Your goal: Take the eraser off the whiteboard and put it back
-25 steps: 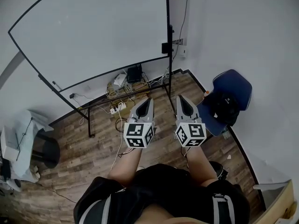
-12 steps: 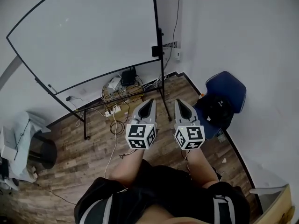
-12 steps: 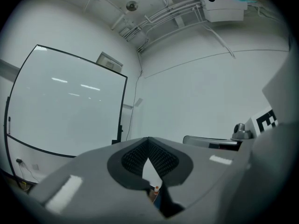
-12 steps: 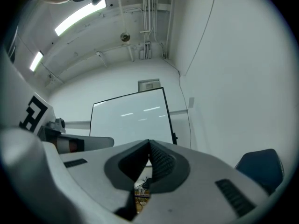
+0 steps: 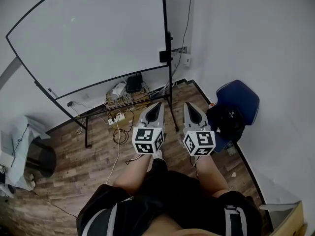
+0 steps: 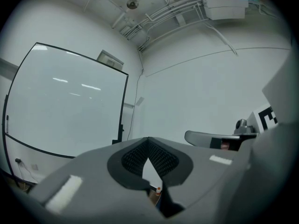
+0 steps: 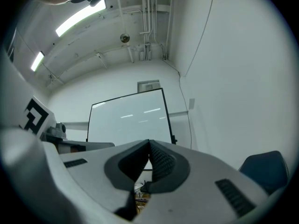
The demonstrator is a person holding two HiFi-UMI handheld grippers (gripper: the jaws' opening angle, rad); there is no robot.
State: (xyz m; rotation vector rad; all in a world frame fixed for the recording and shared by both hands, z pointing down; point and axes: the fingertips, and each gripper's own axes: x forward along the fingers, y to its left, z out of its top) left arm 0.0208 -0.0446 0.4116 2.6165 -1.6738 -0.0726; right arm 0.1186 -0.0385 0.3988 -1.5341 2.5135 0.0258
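Since a second ago the whiteboard [image 5: 93, 33] slid a little left in the head view: I am only approaching. Left gripper [image 5: 157, 105] and right gripper [image 5: 189, 106] are closed and empty. The eraser [image 5: 164, 56] (dark block on the board's right edge, I believe) is well apart, so next I must come near and open one.

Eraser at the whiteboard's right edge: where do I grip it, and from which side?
Grip the eraser across two opposite side faces, coming straight at the front of the whiteboard. It is a small dark block at the board's right edge, so probably only its front and sides are free. Its longer side is too small to tell. The right gripper is shut: open its jaws first.
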